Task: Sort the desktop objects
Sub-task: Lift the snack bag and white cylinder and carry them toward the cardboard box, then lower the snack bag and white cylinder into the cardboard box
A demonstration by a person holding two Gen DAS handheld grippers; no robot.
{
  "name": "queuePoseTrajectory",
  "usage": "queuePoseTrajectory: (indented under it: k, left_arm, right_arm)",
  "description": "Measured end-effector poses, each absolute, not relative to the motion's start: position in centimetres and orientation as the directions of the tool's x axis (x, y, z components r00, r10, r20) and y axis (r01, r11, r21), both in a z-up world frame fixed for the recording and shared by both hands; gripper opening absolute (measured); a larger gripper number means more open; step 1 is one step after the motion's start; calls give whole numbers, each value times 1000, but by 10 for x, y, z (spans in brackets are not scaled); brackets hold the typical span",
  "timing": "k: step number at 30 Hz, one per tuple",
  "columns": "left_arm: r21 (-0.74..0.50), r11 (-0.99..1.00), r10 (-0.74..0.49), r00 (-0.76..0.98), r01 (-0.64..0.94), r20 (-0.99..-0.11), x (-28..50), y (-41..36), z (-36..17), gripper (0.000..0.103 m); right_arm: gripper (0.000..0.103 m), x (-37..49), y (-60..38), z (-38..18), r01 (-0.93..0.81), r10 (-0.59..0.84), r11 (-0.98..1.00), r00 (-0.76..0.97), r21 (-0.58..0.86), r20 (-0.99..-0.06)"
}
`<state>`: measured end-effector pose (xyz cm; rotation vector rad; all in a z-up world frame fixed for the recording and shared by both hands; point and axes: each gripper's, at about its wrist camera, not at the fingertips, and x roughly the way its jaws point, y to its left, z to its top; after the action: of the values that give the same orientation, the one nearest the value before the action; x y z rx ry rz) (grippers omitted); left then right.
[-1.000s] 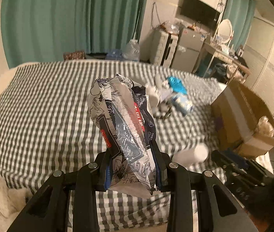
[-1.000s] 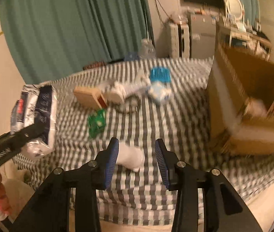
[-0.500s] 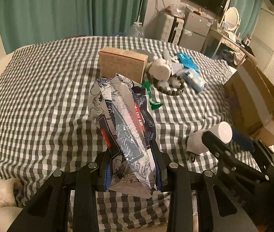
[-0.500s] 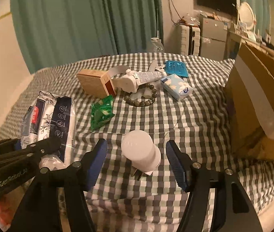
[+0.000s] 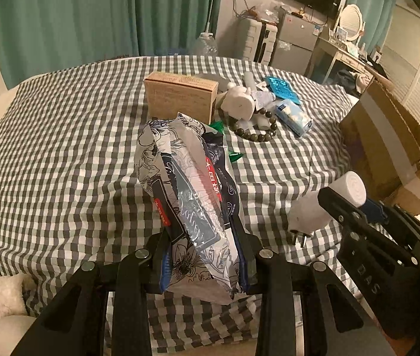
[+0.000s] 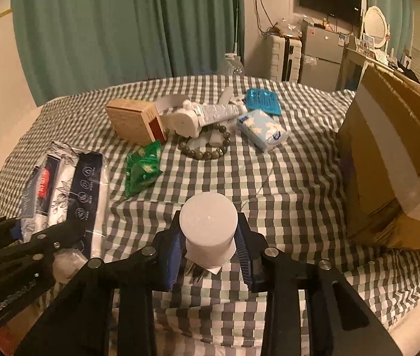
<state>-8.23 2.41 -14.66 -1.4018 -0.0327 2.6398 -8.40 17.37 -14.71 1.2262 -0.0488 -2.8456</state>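
Between the blue pads of the right gripper [image 6: 210, 246] sits a white round plug-in night light [image 6: 208, 233], above the checked tablecloth [image 6: 284, 184]; its jaws are closing on it. Beside it, the left gripper [image 5: 205, 262], tilted downward, clamps a floral wet-wipes pack [image 5: 186, 195].

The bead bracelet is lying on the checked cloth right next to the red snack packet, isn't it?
Not quite. The bead bracelet does lie on the checked cloth, but the snack packet beside it is green, not red. The right wrist view shows this clearly.
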Motion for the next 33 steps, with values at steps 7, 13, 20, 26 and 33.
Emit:
queuePoseTrajectory:
  k: [7,13,20,26,33]
  left_arm:
    - [-87,-987,151,-599,-134,-787,-73,30,-112,34]
    - [-84,-980,181,-637,-180,-749,-66,44,-75,34]
    - [-90,-948,278,-662,-305,-696,-66,95,-18,34]
    - [-104,-893,391,-642,-438,-659,-70,158,20,34]
    - [-80,-817,468,-578,-570,-668,-76,246,27,34]
  right_arm:
    - [32,-66,177,-115,26,-60,-998,-696,58,-716]
    - [32,-53,189,-76,19,-52,-998,-736,56,-675]
    - [32,-38,236,-8,-32,-3,-998,-794,46,-608]
    - [32,-35,294,39,-117,95,-993,-820,3,-564]
    - [32,-43,355,55,-215,213,-974,-795,-66,-568]
